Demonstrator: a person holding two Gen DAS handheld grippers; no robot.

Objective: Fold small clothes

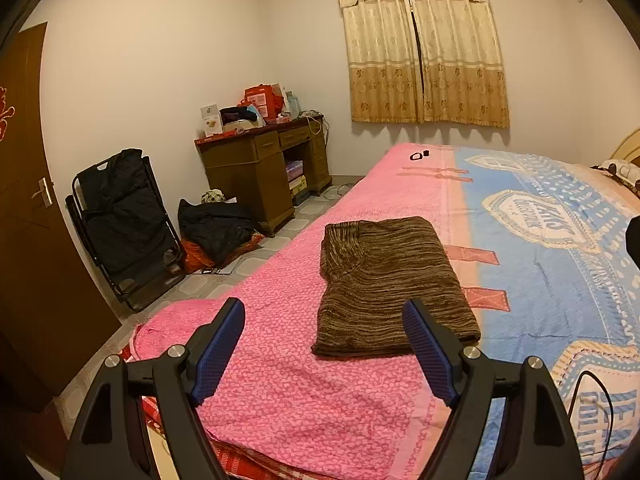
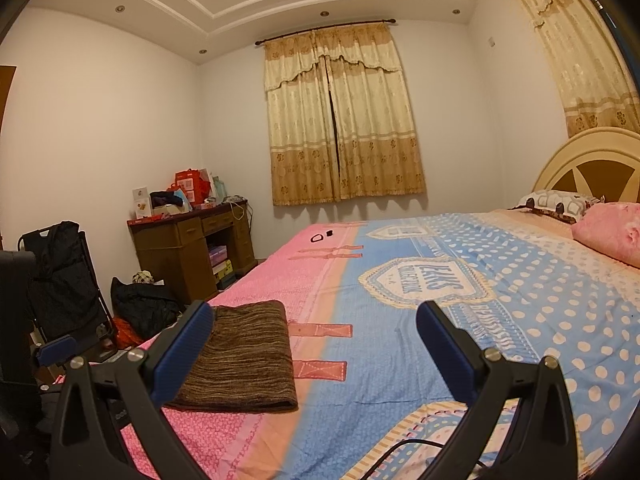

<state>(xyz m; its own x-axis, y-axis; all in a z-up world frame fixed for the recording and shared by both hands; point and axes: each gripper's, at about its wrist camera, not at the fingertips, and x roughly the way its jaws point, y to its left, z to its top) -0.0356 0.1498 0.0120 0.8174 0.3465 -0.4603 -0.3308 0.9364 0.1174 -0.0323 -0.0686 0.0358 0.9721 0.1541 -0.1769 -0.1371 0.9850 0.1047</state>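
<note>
Brown sweater (image 1: 390, 284) folded; desk (image 1: 256, 172) well apart.

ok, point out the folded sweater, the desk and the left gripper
sweater (image 1: 392, 280), left wrist view, middle of its top layer
desk (image 1: 256, 168), left wrist view, its front panel
left gripper (image 1: 324, 356), left wrist view, midway between its fingertips

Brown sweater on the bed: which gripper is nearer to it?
Left. The left gripper hangs open just short of the folded brown sweater's near edge. The right gripper is open off to its right, over the blue part of the bedspread.
</note>
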